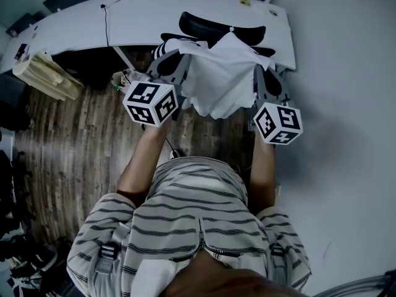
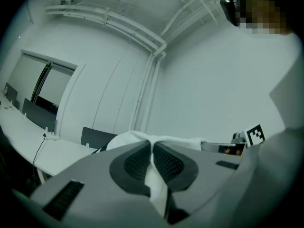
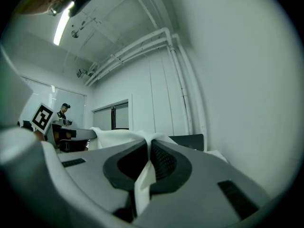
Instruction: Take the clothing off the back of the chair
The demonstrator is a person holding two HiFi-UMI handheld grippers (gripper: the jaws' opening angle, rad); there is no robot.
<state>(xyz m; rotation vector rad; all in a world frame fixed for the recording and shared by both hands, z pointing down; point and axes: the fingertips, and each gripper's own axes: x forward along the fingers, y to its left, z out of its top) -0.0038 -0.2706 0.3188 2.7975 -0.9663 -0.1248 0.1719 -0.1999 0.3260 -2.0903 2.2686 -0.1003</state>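
The left tongs [image 2: 153,150] are closed on one edge of the white clothing [image 1: 219,82], which is spread between both tongs over the black chair [image 1: 210,26] beside the white table [image 1: 154,11], and the right tongs [image 3: 148,151] grip its other edge.

The white garment [image 1: 219,79] is reading as thin matt cloth, soft and creasing into folds. The left gripper [image 2: 153,148] is showing smooth grey matt plastic shells, and its pads [image 2: 137,163] are looking dark and rubbery, ribbed in a fine grid; the right gripper [image 3: 148,148] is showing the same finish, its pads [image 3: 164,163] rough-textured too. The marker cube [image 1: 150,103] is looking matt, printed black on white. Below, the floor [image 1: 74,141] is showing grained wood planks with a dull sheen, the desk [image 1: 142,17] is looking smooth and white, and the striped shirt [image 1: 192,209] is looking like soft knit cloth
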